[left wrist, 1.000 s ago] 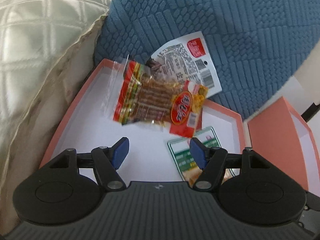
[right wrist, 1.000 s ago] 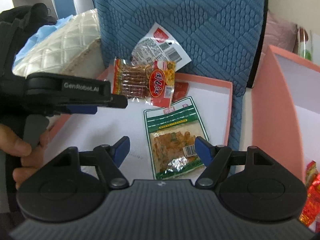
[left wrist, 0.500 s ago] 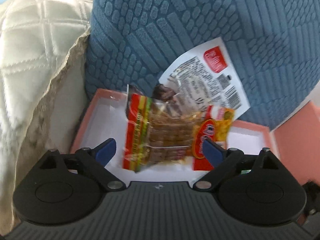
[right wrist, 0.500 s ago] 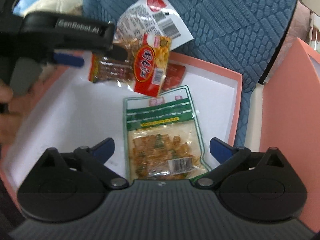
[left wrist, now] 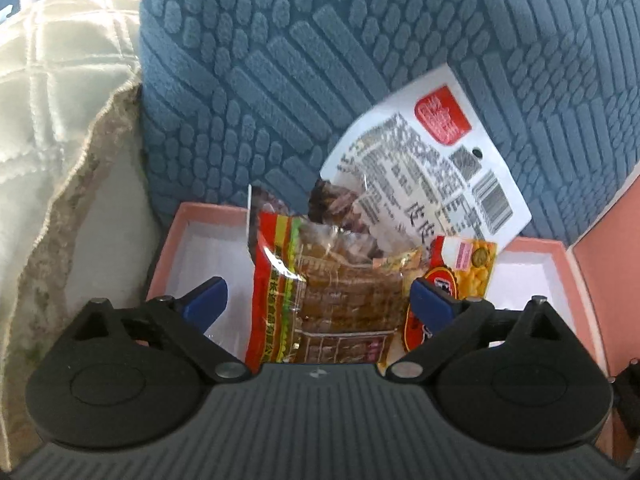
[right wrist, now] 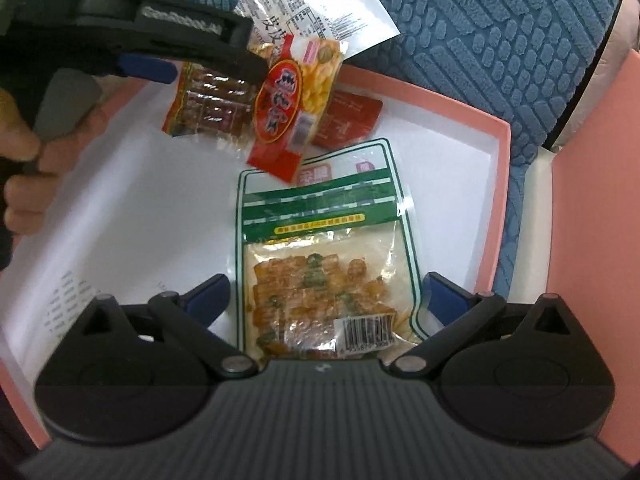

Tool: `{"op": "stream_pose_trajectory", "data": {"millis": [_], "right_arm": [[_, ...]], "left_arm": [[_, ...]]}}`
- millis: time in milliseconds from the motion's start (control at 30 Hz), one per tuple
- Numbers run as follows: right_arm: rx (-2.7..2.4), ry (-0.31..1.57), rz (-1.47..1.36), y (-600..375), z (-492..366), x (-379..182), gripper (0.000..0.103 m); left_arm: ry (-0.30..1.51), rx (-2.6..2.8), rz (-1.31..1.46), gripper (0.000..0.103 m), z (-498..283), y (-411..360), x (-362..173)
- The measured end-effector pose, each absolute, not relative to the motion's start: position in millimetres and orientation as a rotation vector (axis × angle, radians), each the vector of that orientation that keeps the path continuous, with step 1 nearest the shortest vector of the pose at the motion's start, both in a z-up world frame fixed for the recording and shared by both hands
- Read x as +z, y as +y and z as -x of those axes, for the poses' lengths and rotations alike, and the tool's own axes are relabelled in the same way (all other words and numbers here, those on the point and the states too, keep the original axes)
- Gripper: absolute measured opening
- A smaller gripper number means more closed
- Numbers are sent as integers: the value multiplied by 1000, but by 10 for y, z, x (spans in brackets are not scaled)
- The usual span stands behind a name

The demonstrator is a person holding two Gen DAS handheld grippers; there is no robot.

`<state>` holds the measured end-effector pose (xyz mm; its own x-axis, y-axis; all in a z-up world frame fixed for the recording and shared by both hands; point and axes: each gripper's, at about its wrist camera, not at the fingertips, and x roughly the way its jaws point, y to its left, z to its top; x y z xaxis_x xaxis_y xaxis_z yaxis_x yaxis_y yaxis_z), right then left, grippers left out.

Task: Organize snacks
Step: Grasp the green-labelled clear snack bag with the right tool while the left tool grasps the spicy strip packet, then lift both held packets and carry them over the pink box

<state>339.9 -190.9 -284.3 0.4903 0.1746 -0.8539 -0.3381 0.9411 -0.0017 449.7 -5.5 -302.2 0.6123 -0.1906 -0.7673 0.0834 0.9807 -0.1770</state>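
A pink box with a white inside (right wrist: 494, 208) holds several snack packets. My left gripper (left wrist: 318, 300) is open, its blue fingers on either side of a red-edged packet of brown sticks (left wrist: 332, 296), with a red and yellow corn packet (left wrist: 460, 272) at its right finger. A white packet (left wrist: 424, 168) leans on the blue cushion behind. My right gripper (right wrist: 326, 300) is open around the lower end of a green-bordered packet (right wrist: 324, 248) lying flat in the box. The left gripper (right wrist: 160, 40) shows over the stick packet (right wrist: 208, 108) in the right wrist view.
A blue textured cushion (left wrist: 360, 60) stands behind the box. A cream quilted cushion (left wrist: 52, 120) lies to the left. A second pink box (right wrist: 596, 184) stands to the right. A small red packet (right wrist: 348, 120) lies at the back of the box.
Both grippers have moved forward and down into the box and their jaws have spread wider. The left now straddles the stick packet, the right the green-bordered packet.
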Motion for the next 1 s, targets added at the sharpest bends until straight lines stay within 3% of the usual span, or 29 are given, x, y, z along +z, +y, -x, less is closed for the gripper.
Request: {"op": "stream_pose_trajectory", "data": {"millis": [67, 300, 433, 567, 667, 1000], "right_arm": [[324, 1008, 182, -1894, -3354, -2822, 95], [383, 977, 235, -1766, -3254, -2727, 53], [370, 975, 242, -1738, -3256, -2708, 48], [345, 979, 222, -1784, -3267, -2689, 46], [320, 981, 205, -1855, -3276, -2672, 46], [268, 942, 159, -1944, -3186, -2519, 46]], "left_arm": [[900, -165, 112, 100, -4481, -115, -3044], [941, -153, 67, 100, -4457, -238, -3147], [947, -132, 36, 90, -4426, -329, -3178], [935, -114, 89, 59, -4293, -331, -3139], [935, -105, 125, 49, -4237, -287, -3104], [925, -86, 205, 34, -3955, 3, -2978]]}}
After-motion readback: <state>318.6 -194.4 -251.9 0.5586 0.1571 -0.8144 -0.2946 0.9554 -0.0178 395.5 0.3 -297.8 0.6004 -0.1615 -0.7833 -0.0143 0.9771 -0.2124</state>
